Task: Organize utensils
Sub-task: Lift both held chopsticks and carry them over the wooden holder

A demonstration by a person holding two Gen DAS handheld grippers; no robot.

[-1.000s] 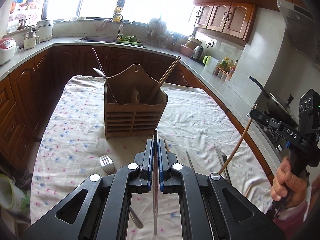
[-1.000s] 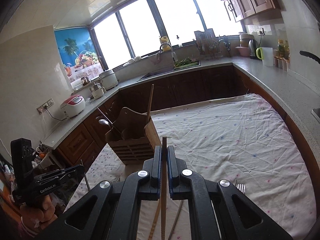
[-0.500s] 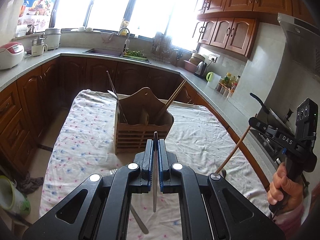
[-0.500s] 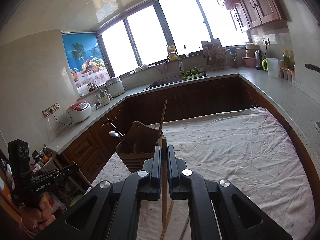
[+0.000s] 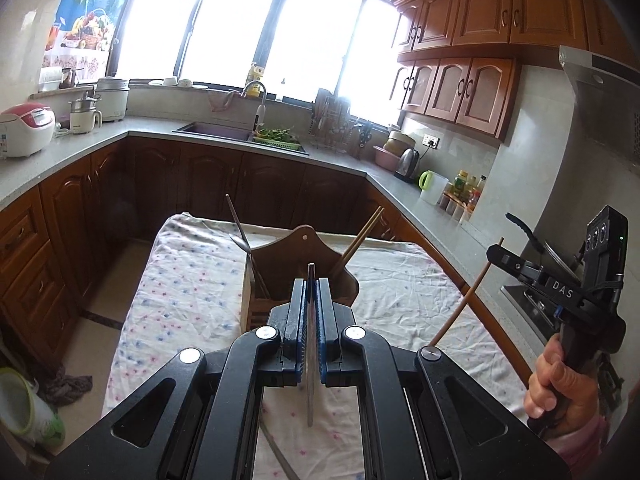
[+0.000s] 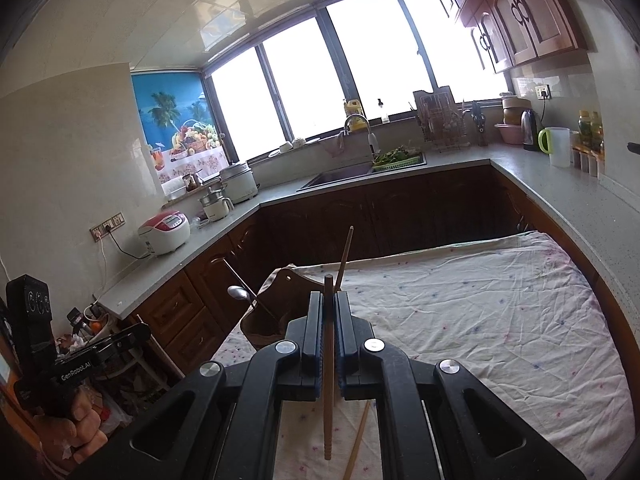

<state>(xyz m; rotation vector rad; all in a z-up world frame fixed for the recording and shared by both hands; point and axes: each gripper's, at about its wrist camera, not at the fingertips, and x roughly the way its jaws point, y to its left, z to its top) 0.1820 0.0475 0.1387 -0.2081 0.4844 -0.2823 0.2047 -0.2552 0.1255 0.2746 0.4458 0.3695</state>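
We carry one utensil in each claw. The left claw is clamped on a thin metal utensil that stands upright between its pads, its working end hidden below. The right claw is clamped on a wooden chopstick, also roughly upright.

To do this step well, we judge that each piece should be brought over its slot, lowered end first and let go only once it is inside the wall.

Just beyond both claws stands the wooden utensil holder on the cloth-covered worktop. It already holds a spoon and dark sticks on its left and a leaning chopstick pair on its right; these could snag an incoming piece. Another loose chopstick lies on the cloth beneath the right claw. Farther off are the sink and a rice cooker on the counter.
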